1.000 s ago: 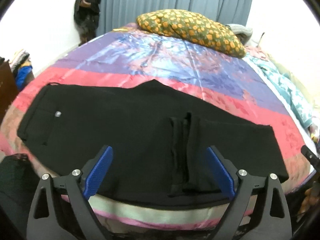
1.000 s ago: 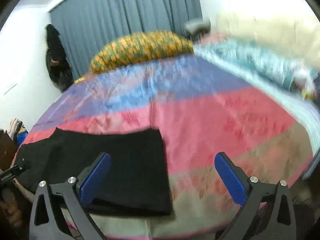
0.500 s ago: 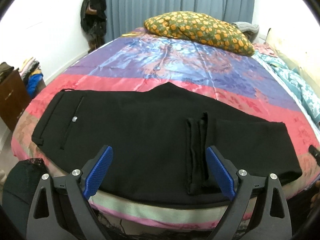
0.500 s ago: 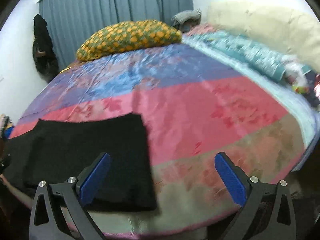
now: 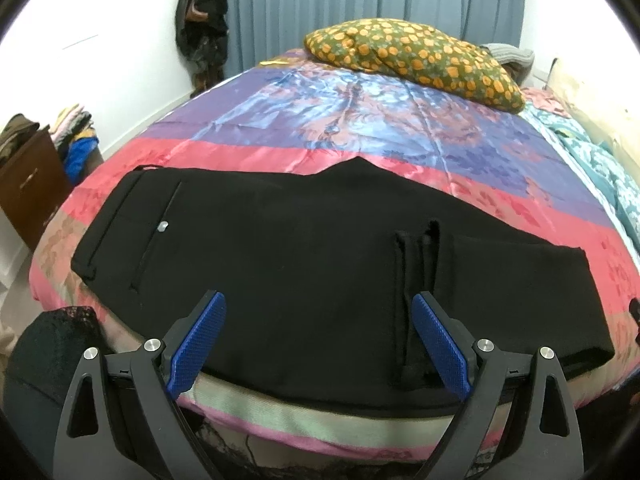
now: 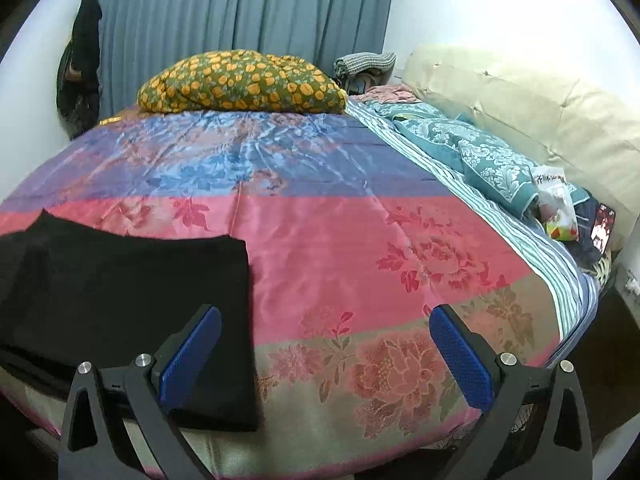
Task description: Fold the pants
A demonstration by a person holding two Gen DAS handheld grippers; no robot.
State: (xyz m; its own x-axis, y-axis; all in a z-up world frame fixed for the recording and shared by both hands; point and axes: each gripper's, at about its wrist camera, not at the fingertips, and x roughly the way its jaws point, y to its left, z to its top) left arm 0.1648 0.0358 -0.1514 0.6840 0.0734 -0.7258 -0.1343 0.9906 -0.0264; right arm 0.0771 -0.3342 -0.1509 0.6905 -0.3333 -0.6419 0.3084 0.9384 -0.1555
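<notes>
Two grippers hover at the near edge of a bed (image 5: 360, 152). The left gripper (image 5: 318, 340) has its jaws spread wide, empty, above black pants (image 5: 280, 248). The right gripper (image 6: 326, 350) is likewise released, holding nothing. The pants lie flat across the near edge of a satin cover (image 6: 340, 240) banded blue, pink and beige, with the folded end toward the right. A green-and-orange pillow (image 6: 240, 82) rests at the far side before a blue curtain (image 6: 240, 4). Teal bedding (image 6: 460, 140) and a cream headboard (image 6: 520, 112) border the right side.

Black pants (image 5: 320, 264) (pink-and-purple floral bedspread (image 6: 344, 216))
</notes>
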